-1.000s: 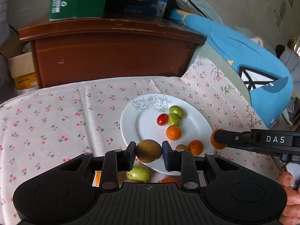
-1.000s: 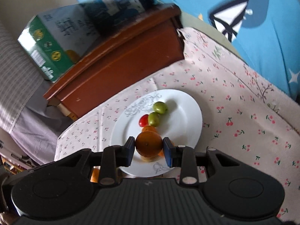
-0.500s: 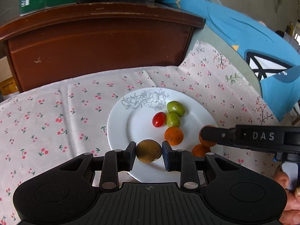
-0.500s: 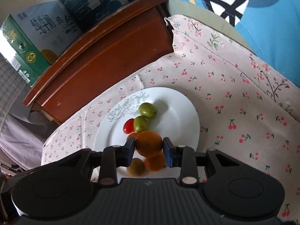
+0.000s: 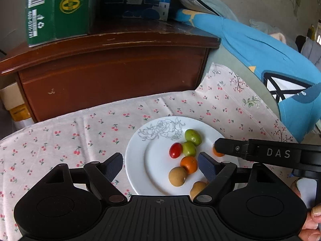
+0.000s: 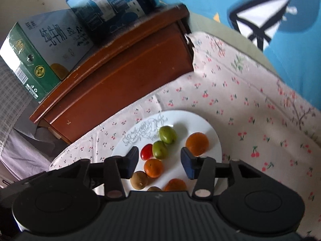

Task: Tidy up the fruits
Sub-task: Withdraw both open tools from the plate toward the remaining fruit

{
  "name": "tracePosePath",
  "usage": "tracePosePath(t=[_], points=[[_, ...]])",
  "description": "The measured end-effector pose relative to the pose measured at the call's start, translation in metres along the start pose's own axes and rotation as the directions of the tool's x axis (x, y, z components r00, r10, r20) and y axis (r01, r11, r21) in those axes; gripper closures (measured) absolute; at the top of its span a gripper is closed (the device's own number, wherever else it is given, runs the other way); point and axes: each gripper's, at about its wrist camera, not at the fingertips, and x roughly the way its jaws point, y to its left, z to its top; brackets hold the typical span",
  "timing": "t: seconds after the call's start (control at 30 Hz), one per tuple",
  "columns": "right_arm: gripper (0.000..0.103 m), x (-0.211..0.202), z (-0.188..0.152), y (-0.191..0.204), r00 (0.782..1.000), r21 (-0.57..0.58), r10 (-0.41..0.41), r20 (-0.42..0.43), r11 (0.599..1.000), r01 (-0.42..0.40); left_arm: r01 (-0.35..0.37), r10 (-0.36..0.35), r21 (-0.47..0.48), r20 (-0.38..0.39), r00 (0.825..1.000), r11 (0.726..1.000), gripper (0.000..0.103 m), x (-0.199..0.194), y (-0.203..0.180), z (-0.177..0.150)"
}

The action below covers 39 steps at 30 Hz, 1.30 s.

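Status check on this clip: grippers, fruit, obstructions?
Left gripper and right gripper both opening, nothing held. Fruit sits on white plate. No obstructions.

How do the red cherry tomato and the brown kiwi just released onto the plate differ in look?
The cherry tomato is red and glossy; the kiwi is dull brown. The tomato is smaller and oval, the kiwi larger and rounder. The tomato touches a green fruit, the kiwi an orange. Both rest on the white plate.
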Motion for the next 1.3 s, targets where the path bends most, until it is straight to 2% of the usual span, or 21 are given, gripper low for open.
tracePosePath(t=[0.13, 0.27, 0.4, 0.53, 0.73, 0.87, 1.3], points=[[0.054, -0.003, 0.001, 0.004, 1.0, -0.032, 0.0, -0.002, 0.999, 0.0, -0.02, 0.019, -0.048, -0.009, 1.0, 0.999, 0.014, -0.01, 0.009, -0.001], [0.054, -0.008, -0.003, 0.006, 1.0, -0.038, 0.015, -0.012, 0.999, -0.015, -0.025, 0.028, -0.11, 0.024, 0.999, 0.994, 0.013, -0.025, 0.022, -0.004], [0.054, -0.018, -0.012, 0.018, 1.0, -0.102, 0.022, 0.006, 0.995, -0.021, 0.004, 0.002, -0.176, 0.035, 0.999, 0.984, 0.012, -0.041, 0.038, -0.007], [0.054, -0.024, -0.021, 0.029, 0.999, -0.147, 0.047, -0.007, 0.988, -0.048, -0.003, 0.01, -0.219, 0.03, 0.999, 0.976, 0.012, -0.057, 0.049, -0.018], [0.048, -0.037, -0.036, 0.034, 0.999, -0.172, 0.049, 0.004, 0.984, -0.048, -0.042, 0.051, -0.197, 0.04, 0.998, 0.98, 0.012, -0.076, 0.05, -0.032], [0.047, -0.045, -0.053, 0.033, 0.998, -0.182, 0.05, -0.026, 0.982, -0.054, -0.034, 0.041, -0.189, 0.036, 0.999, 0.981, 0.012, -0.085, 0.049, -0.04], [0.046, -0.059, -0.11, 0.033, 0.994, -0.156, 0.048, -0.096, 0.986, -0.062, -0.096, 0.09, -0.203, -0.037, 0.995, 0.974, 0.012, -0.095, 0.057, -0.065]])
